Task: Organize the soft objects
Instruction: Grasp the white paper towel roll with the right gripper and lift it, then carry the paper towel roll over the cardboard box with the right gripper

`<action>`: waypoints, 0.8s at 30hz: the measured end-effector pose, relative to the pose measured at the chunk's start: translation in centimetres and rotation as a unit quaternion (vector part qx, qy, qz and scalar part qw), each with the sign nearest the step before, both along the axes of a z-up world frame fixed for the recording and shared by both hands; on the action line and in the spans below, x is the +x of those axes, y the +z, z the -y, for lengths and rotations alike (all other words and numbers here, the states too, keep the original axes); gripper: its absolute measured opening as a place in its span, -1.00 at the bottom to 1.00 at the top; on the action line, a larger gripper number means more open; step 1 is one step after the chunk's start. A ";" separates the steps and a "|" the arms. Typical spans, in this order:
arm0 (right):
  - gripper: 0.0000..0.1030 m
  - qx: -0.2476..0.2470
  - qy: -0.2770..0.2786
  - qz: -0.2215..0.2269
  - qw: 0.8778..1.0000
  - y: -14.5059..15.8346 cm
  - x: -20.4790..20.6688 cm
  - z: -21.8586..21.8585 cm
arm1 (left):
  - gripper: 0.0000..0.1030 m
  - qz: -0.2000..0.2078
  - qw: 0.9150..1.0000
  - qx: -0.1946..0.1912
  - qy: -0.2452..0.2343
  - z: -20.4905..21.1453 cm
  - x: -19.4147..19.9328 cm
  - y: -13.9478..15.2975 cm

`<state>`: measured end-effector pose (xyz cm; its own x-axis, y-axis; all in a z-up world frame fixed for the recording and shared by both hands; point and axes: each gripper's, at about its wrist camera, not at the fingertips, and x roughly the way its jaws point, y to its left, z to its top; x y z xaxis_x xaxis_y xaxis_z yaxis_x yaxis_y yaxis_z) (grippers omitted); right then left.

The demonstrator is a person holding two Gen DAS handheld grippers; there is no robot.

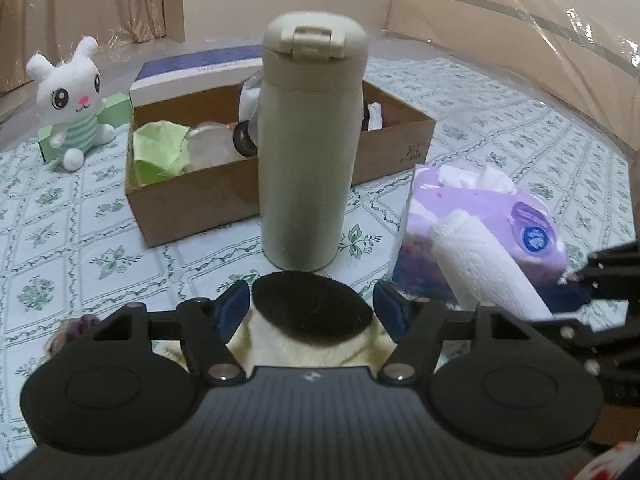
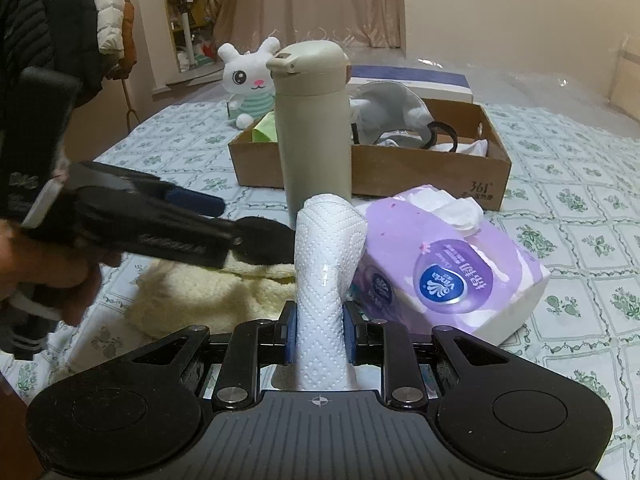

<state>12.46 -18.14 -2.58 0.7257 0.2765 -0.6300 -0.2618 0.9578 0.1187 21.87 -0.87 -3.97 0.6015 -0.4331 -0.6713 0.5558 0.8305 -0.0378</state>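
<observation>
My left gripper point(image 1: 312, 304) has its fingers on both sides of a cream plush toy with a black patch point(image 1: 312, 312), low over the bed; the toy point(image 2: 224, 288) and the left gripper point(image 2: 224, 220) also show in the right wrist view. My right gripper point(image 2: 318, 334) is shut on a white embossed paper towel roll point(image 2: 324, 272), which also shows in the left wrist view point(image 1: 488, 264). A cardboard box point(image 1: 192, 200) holds a green cloth point(image 1: 158, 152) and grey and white soft items point(image 2: 384, 108). A white bunny plush point(image 1: 72, 100) sits at the far left.
A beige thermos bottle point(image 1: 310, 160) stands upright just ahead of the left gripper, in front of the box. A purple tissue pack point(image 2: 452, 268) lies to the right of the roll. A blue-white box point(image 1: 200, 68) lies behind the cardboard box. A plastic-wrapped headboard point(image 1: 520, 40) is at right.
</observation>
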 end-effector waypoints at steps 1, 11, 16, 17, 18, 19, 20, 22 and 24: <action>-0.54 0.001 -0.001 -0.001 1.000 -0.1 0.0 0.1 | 0.27 -0.003 1.000 0.001 0.002 0.3 0.3 -0.2; -0.55 0.007 -0.010 -0.004 1.000 -0.5 0.0 1.0 | 0.52 -0.017 0.999 0.044 0.012 2.5 1.9 -3.2; -0.55 0.006 -0.008 -0.005 1.000 -0.7 0.1 1.0 | 0.33 -0.012 0.999 0.044 0.021 2.6 2.2 -3.2; -0.55 0.006 -0.007 -0.005 1.000 -0.7 0.1 1.0 | 0.33 -0.012 0.999 0.045 0.022 2.6 2.2 -3.2; -0.55 0.004 -0.006 -0.005 1.000 -0.7 0.0 0.9 | 0.32 -0.012 0.999 0.046 0.021 2.6 2.2 -3.2; -0.55 0.001 -0.003 -0.005 1.000 -0.7 0.0 0.9 | 0.32 -0.011 0.999 0.046 0.020 2.6 2.1 -3.1; -0.55 -0.002 0.000 -0.006 1.000 -0.7 0.0 0.9 | 0.32 -0.010 0.999 0.046 0.020 2.5 2.0 -3.0; -0.55 -0.008 0.010 -0.010 1.000 -0.7 -0.1 0.8 | 0.32 -0.009 0.999 0.042 0.021 2.4 1.7 -2.6; -0.55 -0.014 0.019 -0.013 1.000 -0.7 -0.2 0.8 | 0.32 -0.007 0.999 0.035 0.025 2.0 1.3 -2.3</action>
